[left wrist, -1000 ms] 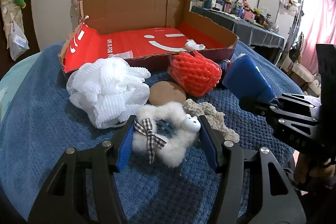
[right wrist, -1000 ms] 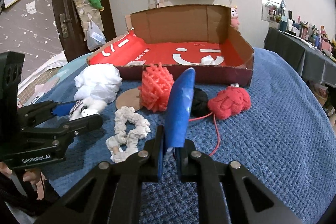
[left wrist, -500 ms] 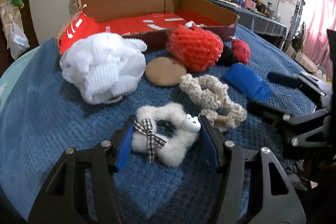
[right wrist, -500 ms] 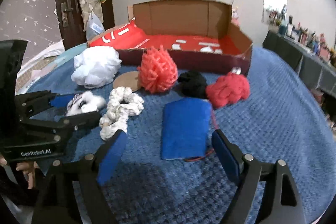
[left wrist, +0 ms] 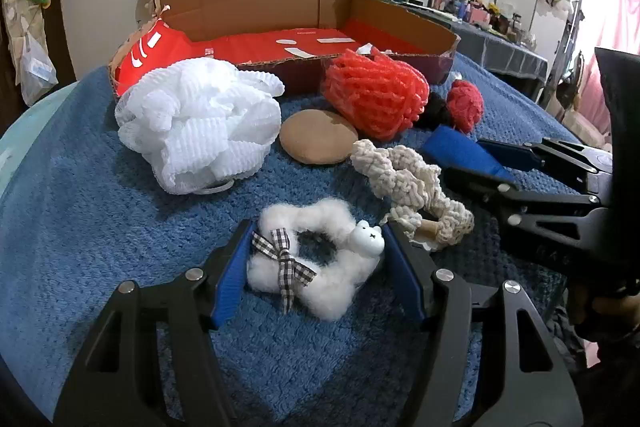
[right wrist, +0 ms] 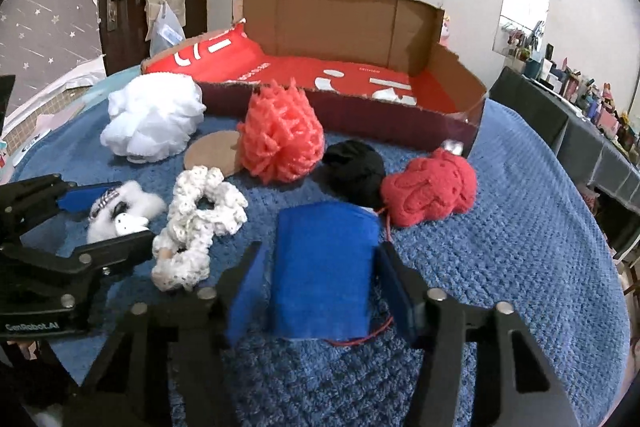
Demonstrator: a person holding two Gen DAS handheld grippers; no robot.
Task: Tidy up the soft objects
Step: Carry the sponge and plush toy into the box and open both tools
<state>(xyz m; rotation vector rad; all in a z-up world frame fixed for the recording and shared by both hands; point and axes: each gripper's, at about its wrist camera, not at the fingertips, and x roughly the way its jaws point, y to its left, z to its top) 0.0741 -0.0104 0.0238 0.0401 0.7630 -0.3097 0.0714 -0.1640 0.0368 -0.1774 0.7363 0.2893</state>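
I am closing my right gripper [right wrist: 320, 283] around the blue cloth [right wrist: 326, 267], pads not yet pressing; my left gripper [left wrist: 316, 263] is widening around the scrunchie [left wrist: 316, 267]. Next calls for lifting toward the box [right wrist: 456, 75] at twelve o'clock.

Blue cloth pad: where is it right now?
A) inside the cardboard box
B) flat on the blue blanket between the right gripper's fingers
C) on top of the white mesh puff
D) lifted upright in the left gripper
B: the blue cloth pad lies flat on the blanket, framed by the right gripper, whose jaws are closing around it.
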